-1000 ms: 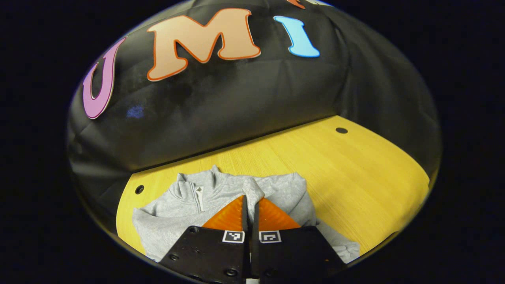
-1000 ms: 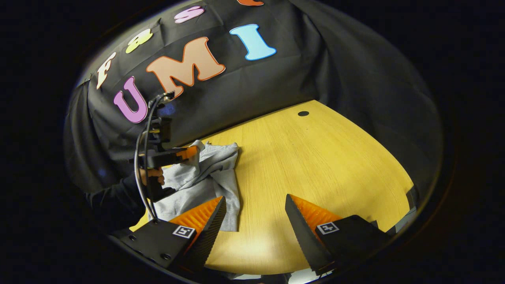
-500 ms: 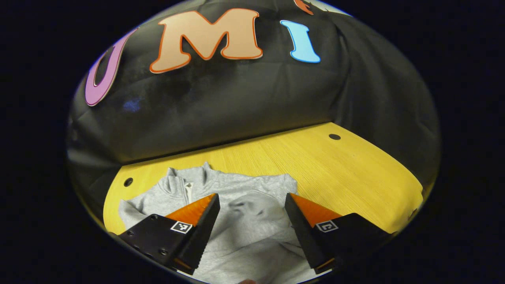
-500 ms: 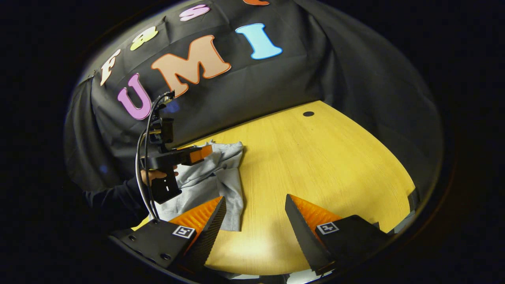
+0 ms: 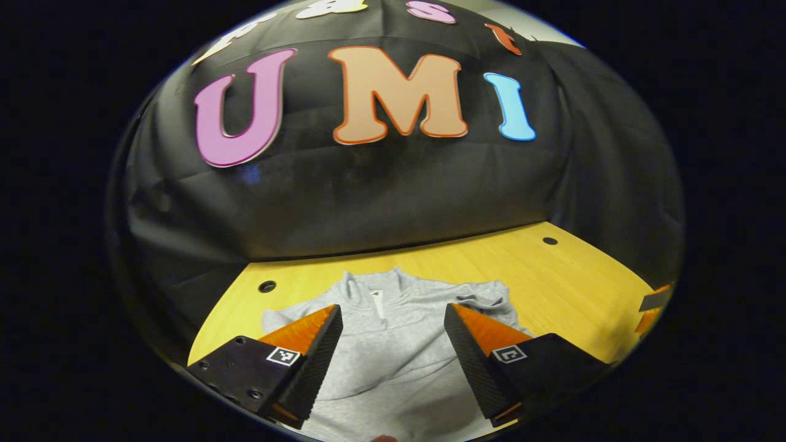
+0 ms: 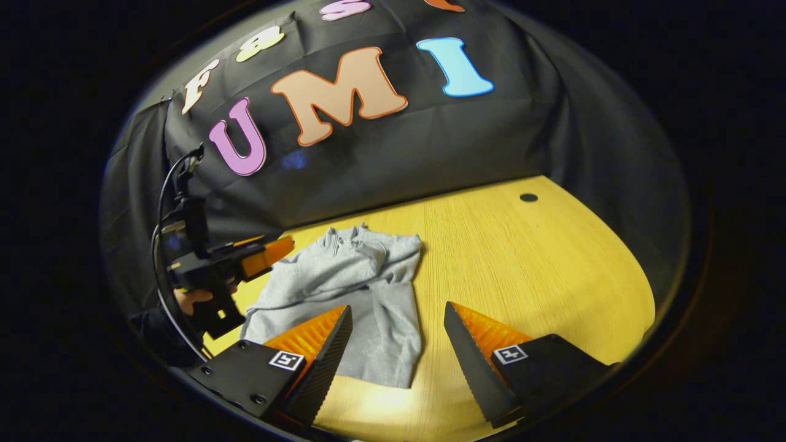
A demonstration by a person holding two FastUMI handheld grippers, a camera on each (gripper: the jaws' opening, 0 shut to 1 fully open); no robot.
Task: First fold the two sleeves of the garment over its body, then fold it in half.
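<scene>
1. Garment [image 6: 344, 294] lies flat on the desk [image 6: 522, 270], both sleeves now folded in.
2. Left hand-held gripper [image 5: 393, 319] just dropped its sleeve: wide open, empty, pulled back.
3. Right hand-held gripper [image 6: 398, 319] is open and empty too, so I'd guess the half-fold is next.

Bench [image 6: 522, 258]: runs back to the booth's cloth wall, which stands behind it.
Garment [image 6: 350, 288]: lies flat on the bench, collar toward the wall, hem toward the viewer (left part of the bench in the right gripper view).
Left tool [image 5: 393, 344]: above the garment's body, fingers spread apart, collar just ahead between them.
Right tool [image 6: 399, 350]: over the garment's near right edge, fingers apart.
Hand [image 6: 190, 299]: left of the garment, holding the left tool.
Bench holes: one far right [image 6: 528, 197], one left of the collar [image 5: 267, 286].
</scene>
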